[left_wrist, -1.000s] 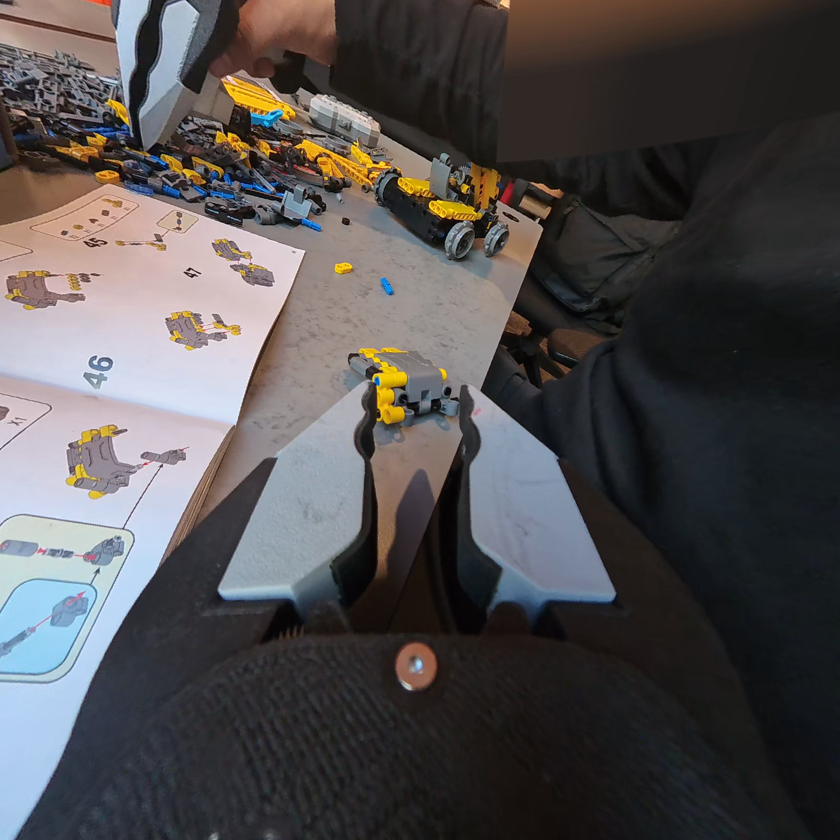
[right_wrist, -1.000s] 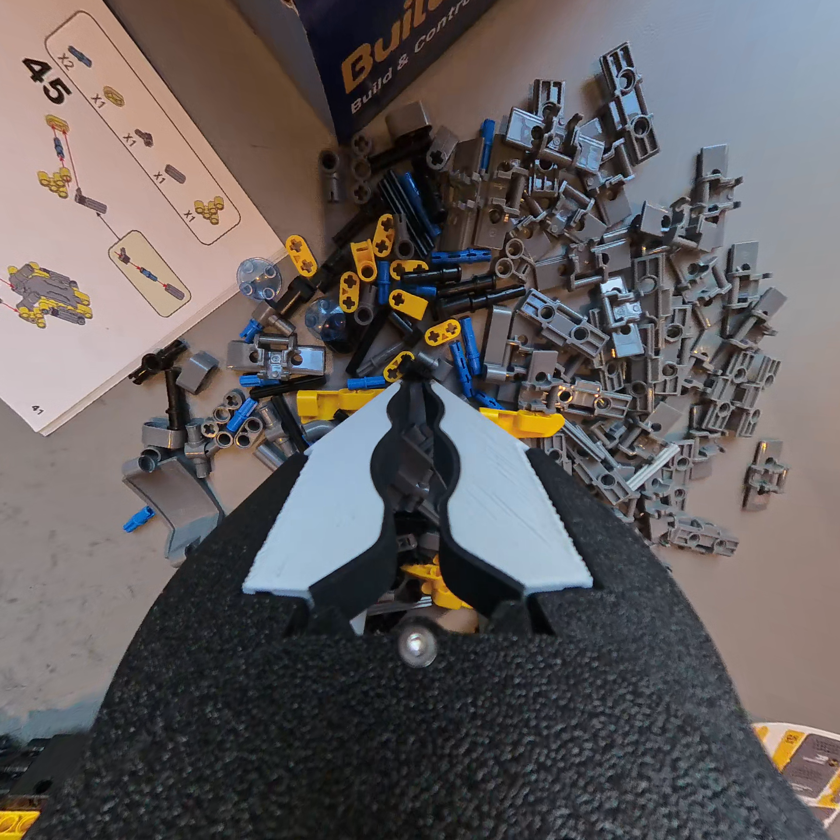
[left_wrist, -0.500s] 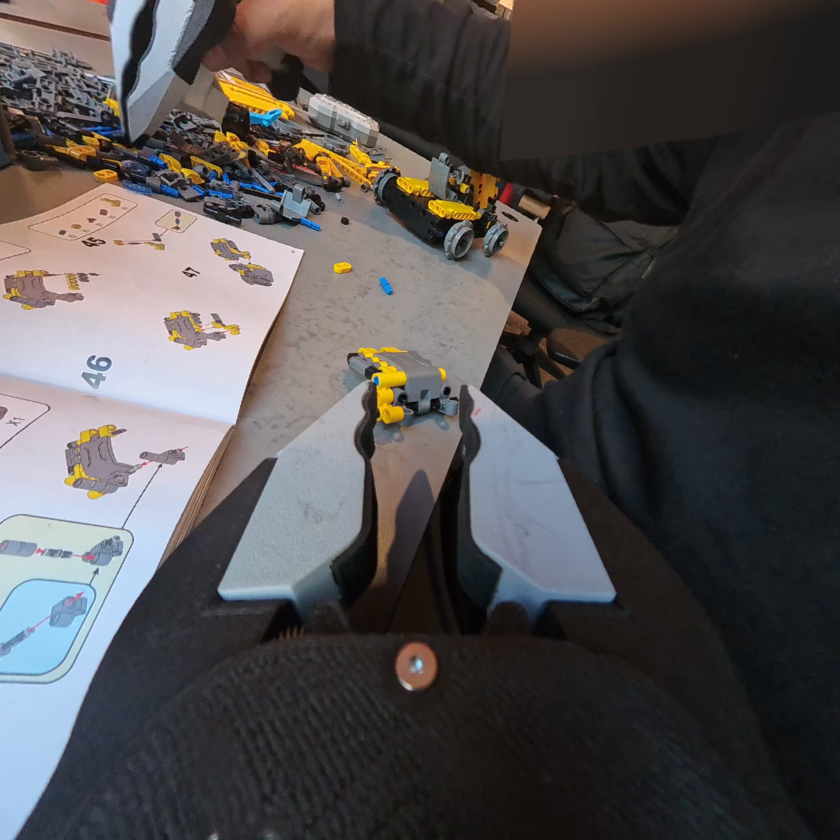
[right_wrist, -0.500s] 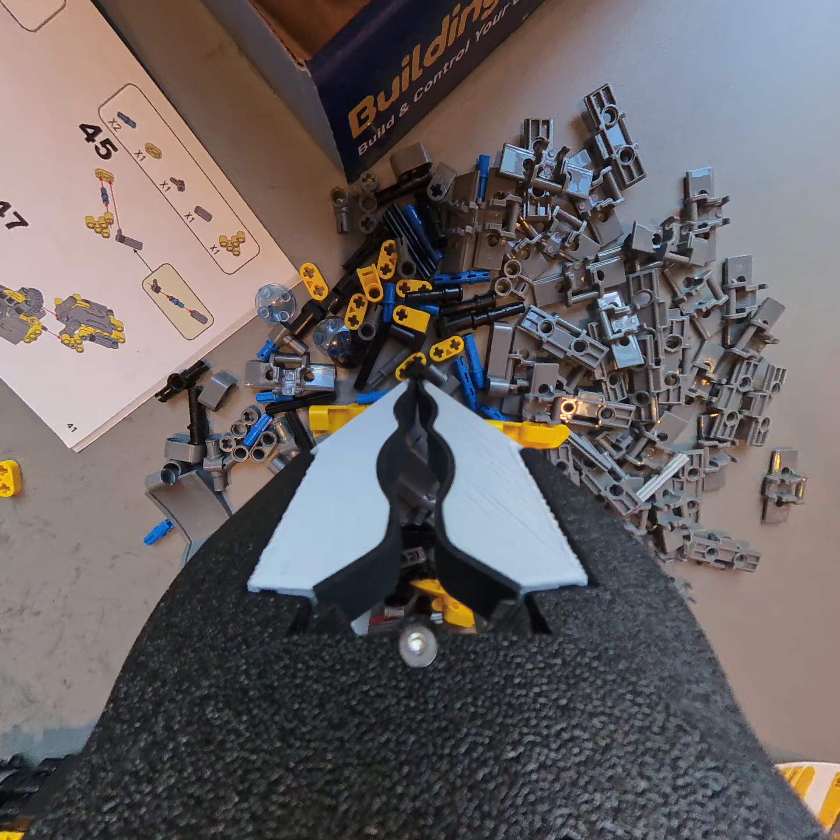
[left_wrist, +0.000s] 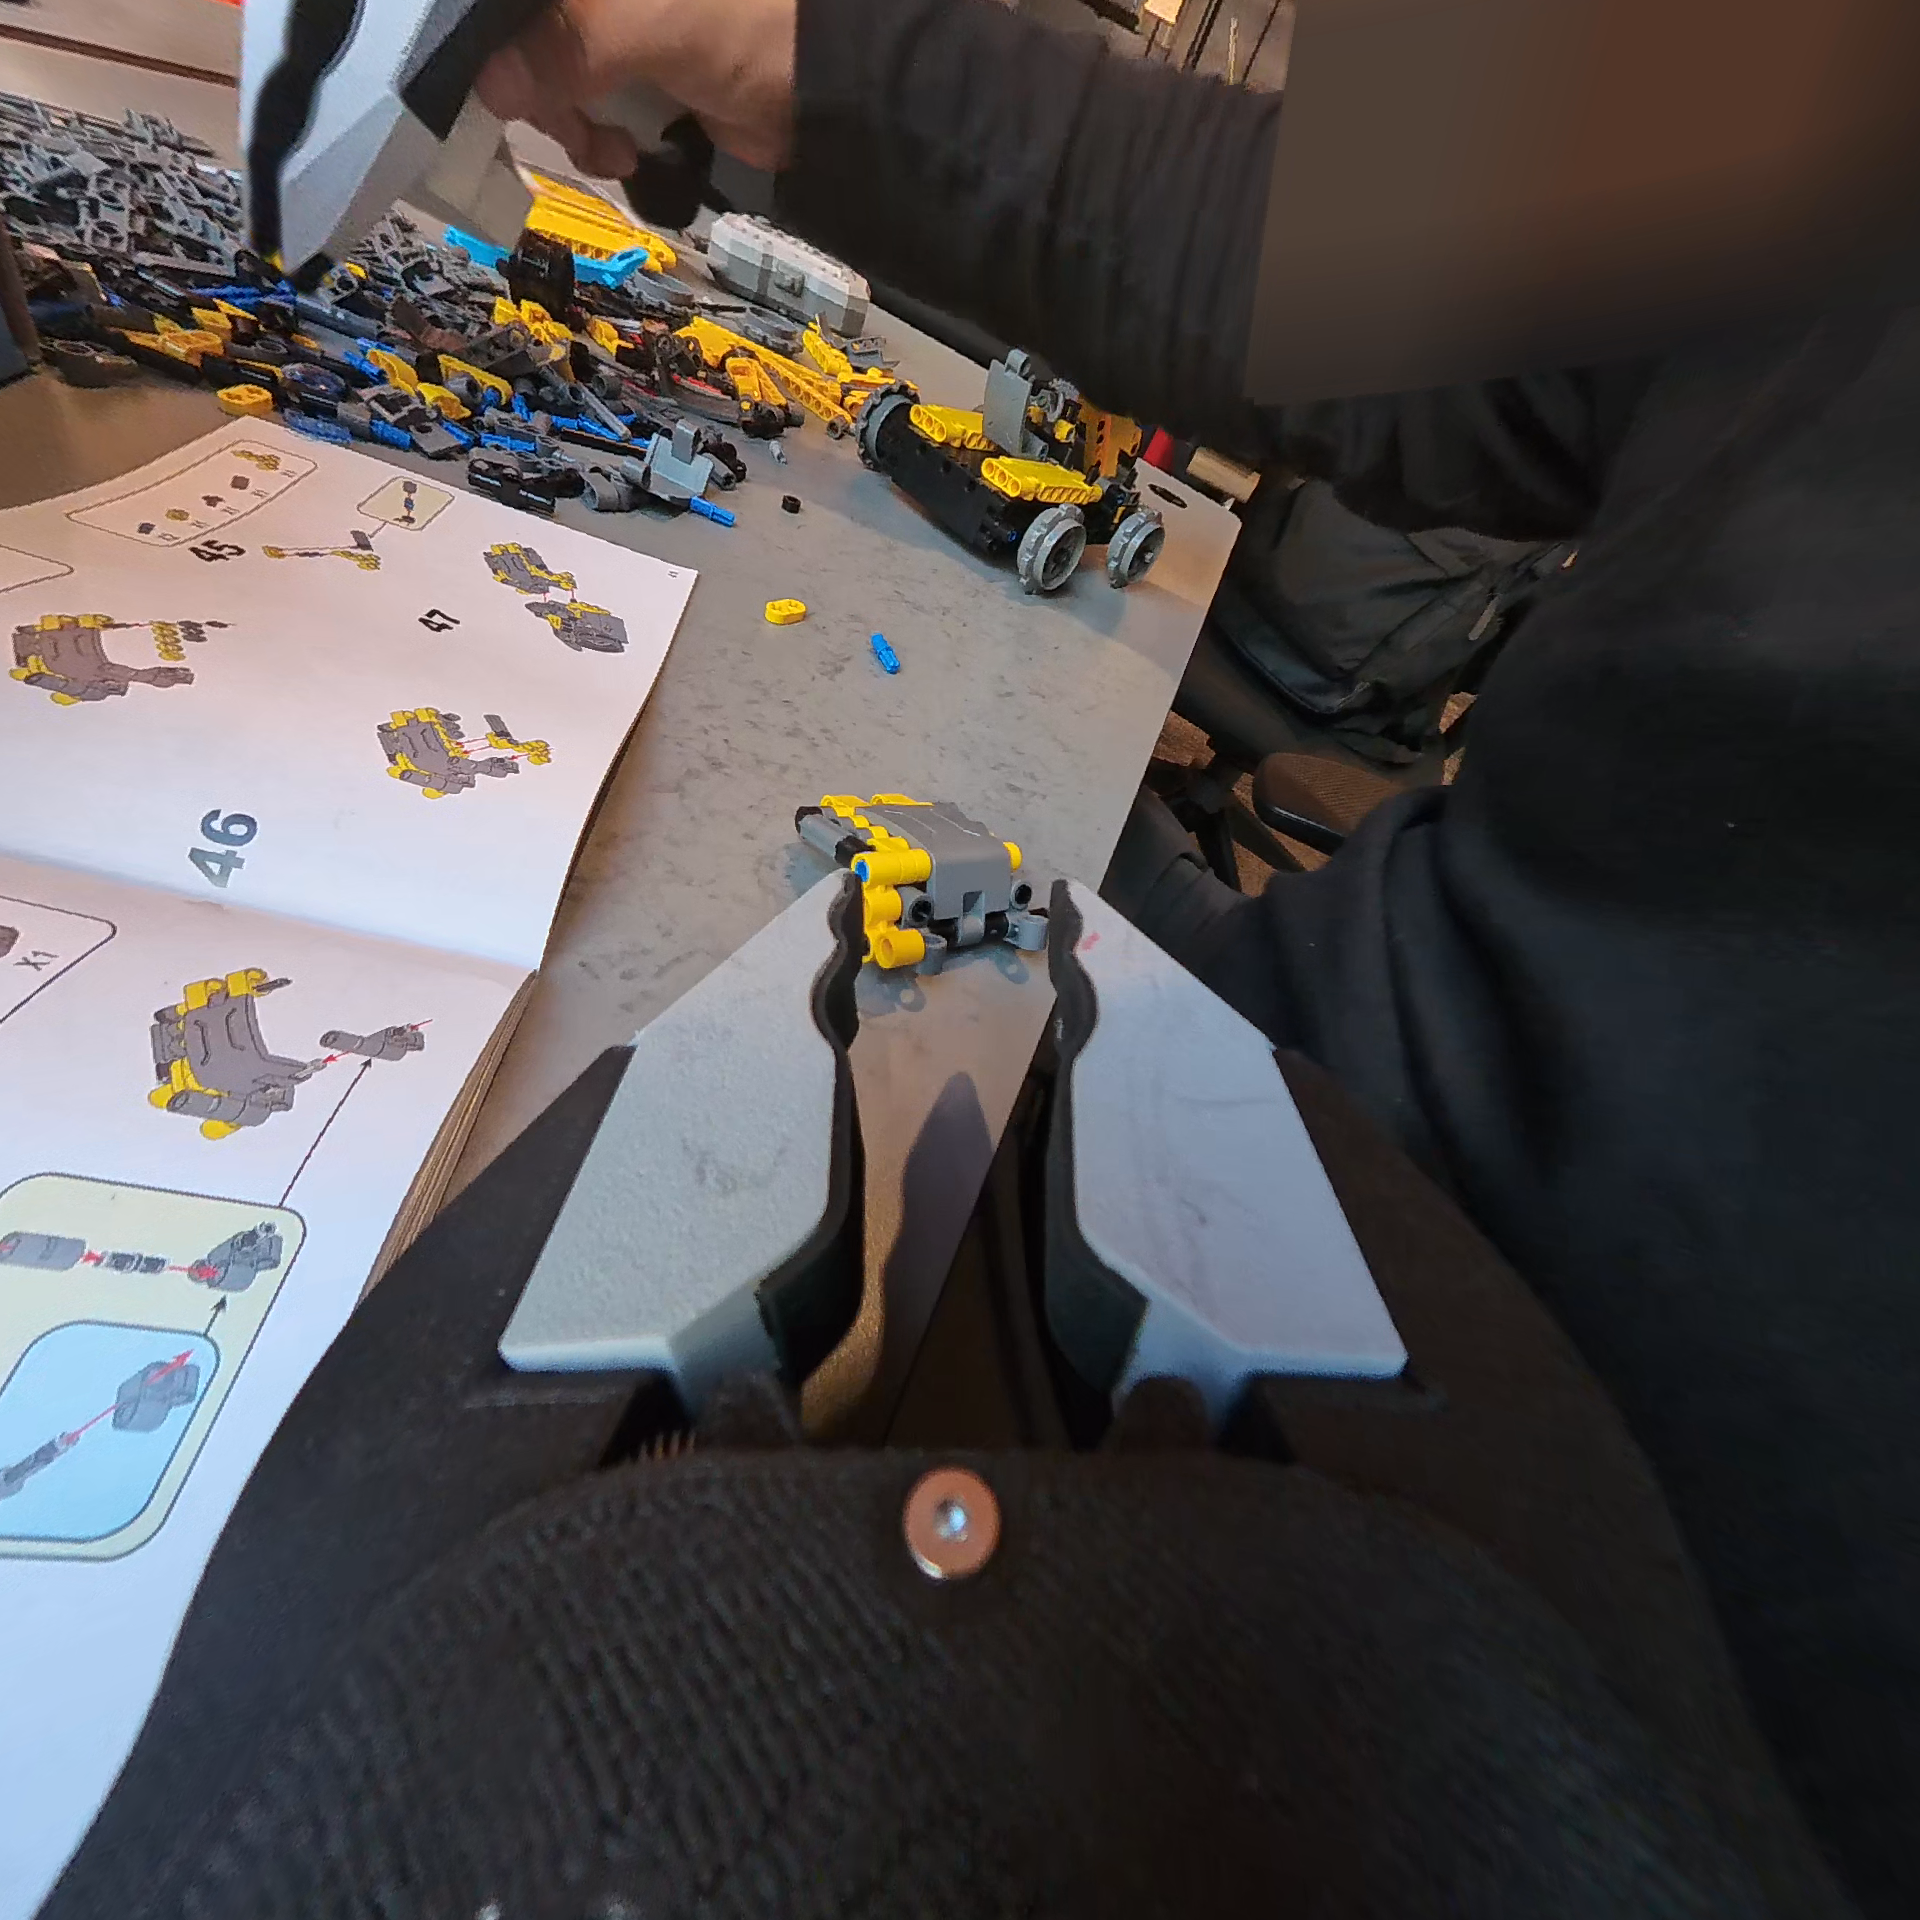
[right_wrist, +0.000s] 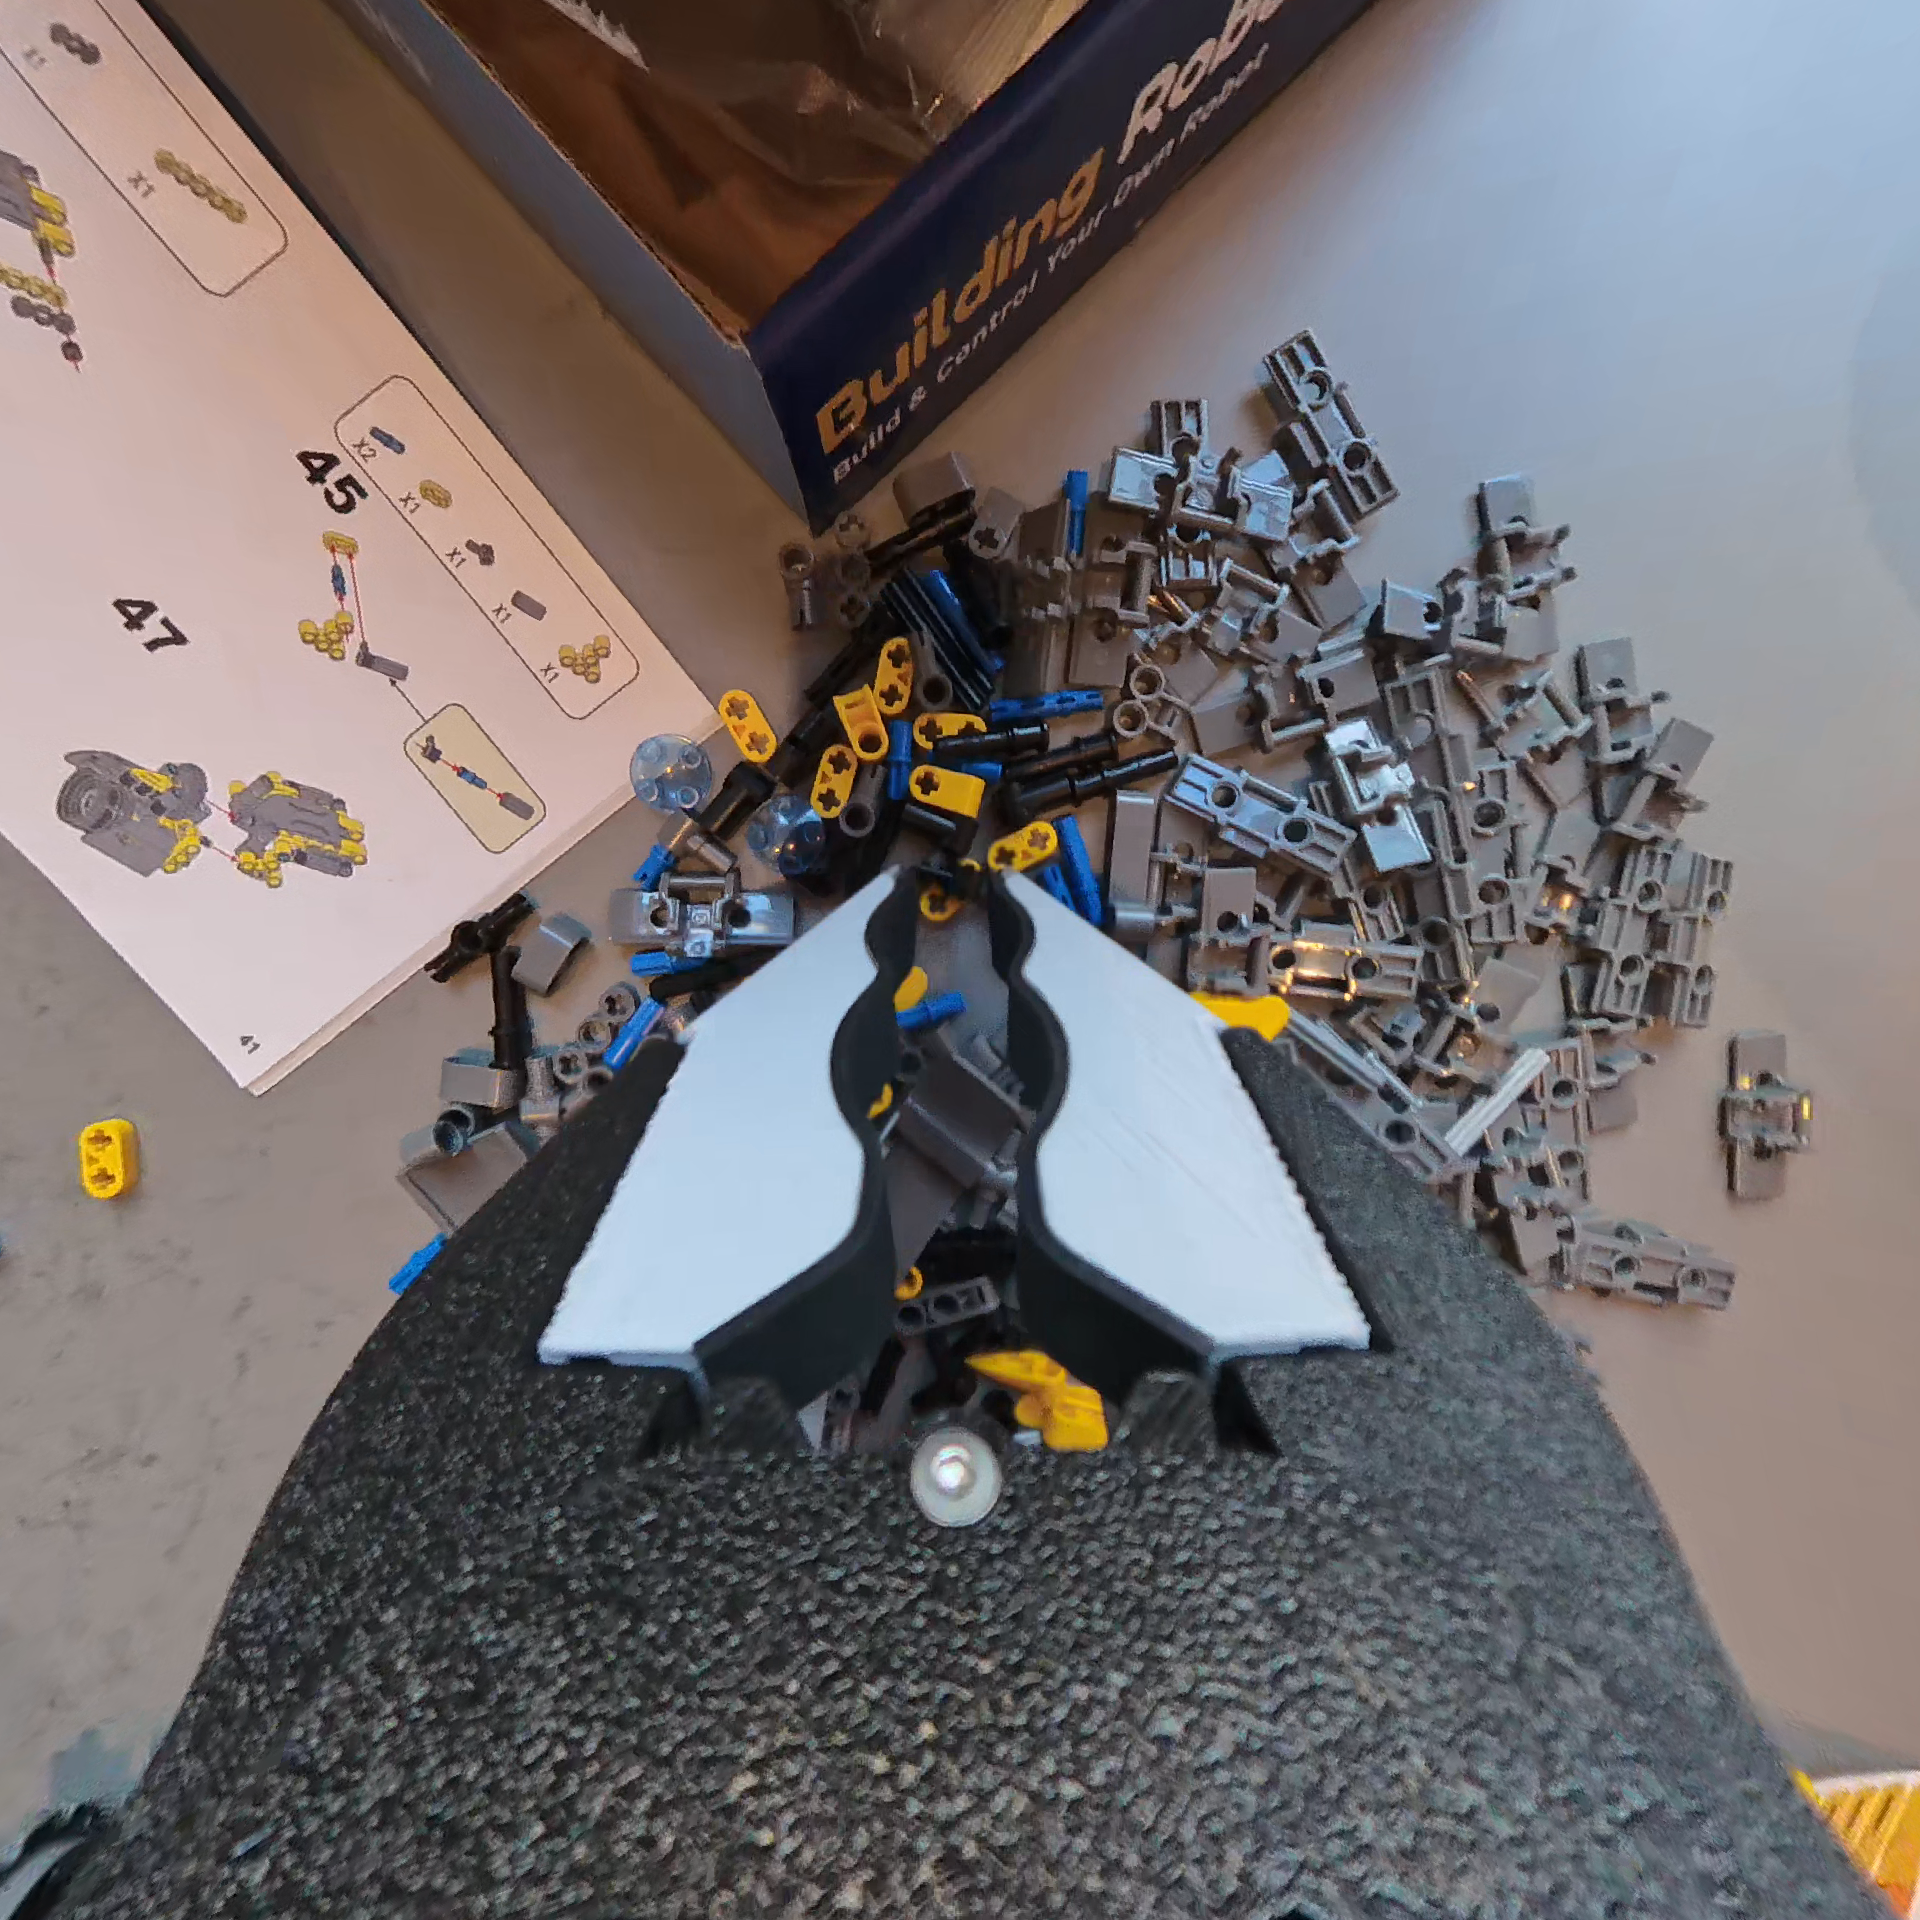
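My left gripper (left_wrist: 951, 904) is open low over the grey table (left_wrist: 935, 707). Its fingertips (left_wrist: 844, 914) flank the near end of a small yellow and grey brick assembly (left_wrist: 940, 868) that rests on the table. I cannot tell if they touch it. My right gripper (right_wrist: 956, 888) is narrowly open above a heap of loose grey, black, blue and yellow parts (right_wrist: 1351, 831), with nothing held between its tips. It also shows in the left wrist view (left_wrist: 275, 255), held by a hand over the heap at the far left.
An open instruction booklet (left_wrist: 312, 727) lies left of the assembly and shows in the right wrist view (right_wrist: 260, 623). A dark blue cardboard box (right_wrist: 935, 312) stands behind the heap. A wheeled yellow and black model (left_wrist: 1018, 488) sits near the table's right edge. A person's dark clothing (left_wrist: 1662, 1039) fills the right. Spacing between my two grippers at the tips: around 30 cm.
My right gripper has lifted away from the heap and its shut jaws have parted a little. My left gripper and the assembly have not moved.
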